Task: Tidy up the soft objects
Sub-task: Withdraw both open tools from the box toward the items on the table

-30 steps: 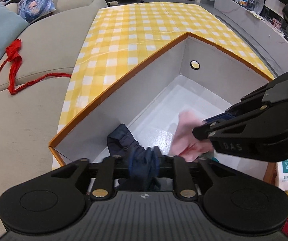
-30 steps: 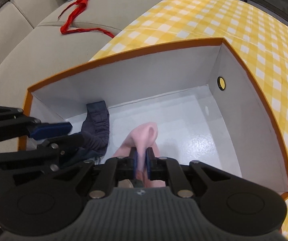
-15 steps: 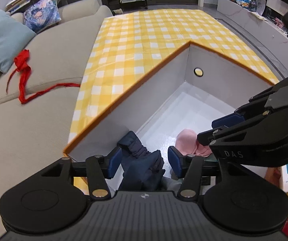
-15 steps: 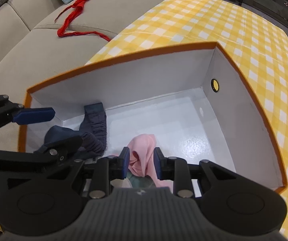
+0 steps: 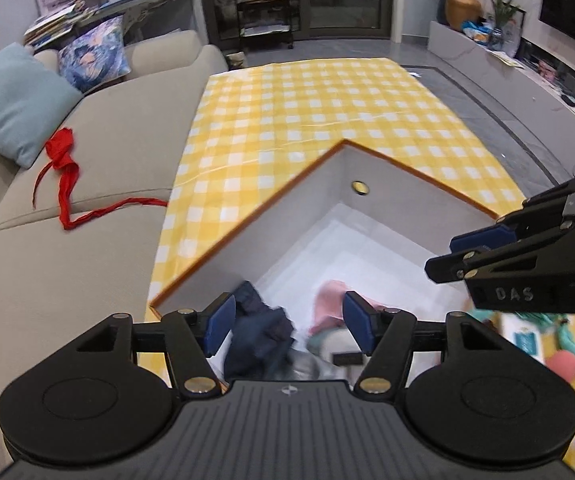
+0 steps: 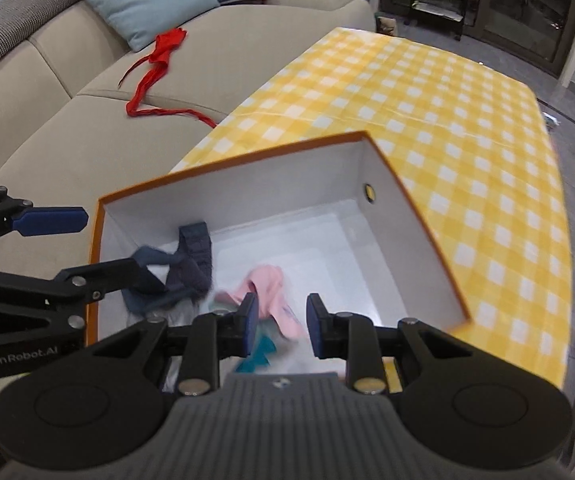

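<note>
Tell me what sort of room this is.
Most likely a home living room: a beige sofa with a blue cushion, a low table under a yellow checked cloth, and a TV console along the wall.

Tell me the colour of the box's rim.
Orange, on the white-walled cardboard box; right wrist view shows it best.

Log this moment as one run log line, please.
left gripper: jaws opening, empty | right gripper: open, empty | navy garment, pink garment: in box | red cloth: on sofa
</note>
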A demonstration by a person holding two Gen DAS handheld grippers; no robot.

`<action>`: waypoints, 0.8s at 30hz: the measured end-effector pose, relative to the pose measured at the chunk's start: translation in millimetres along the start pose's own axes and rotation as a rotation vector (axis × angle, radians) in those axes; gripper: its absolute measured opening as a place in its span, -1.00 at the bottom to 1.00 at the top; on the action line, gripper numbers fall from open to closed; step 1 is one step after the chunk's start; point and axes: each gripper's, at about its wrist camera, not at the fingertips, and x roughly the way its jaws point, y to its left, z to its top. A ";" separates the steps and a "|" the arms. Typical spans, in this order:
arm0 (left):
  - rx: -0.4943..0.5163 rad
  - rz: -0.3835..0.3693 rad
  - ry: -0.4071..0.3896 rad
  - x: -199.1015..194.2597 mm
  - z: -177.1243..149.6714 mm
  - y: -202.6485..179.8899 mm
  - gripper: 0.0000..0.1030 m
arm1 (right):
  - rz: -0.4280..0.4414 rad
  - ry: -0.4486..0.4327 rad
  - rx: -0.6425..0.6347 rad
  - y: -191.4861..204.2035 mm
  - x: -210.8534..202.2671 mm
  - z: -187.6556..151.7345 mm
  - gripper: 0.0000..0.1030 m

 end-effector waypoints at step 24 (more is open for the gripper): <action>0.121 -0.151 0.021 -44.6 -78.3 -168.8 0.43 | -0.105 0.024 0.195 -130.7 -82.4 -190.2 -0.50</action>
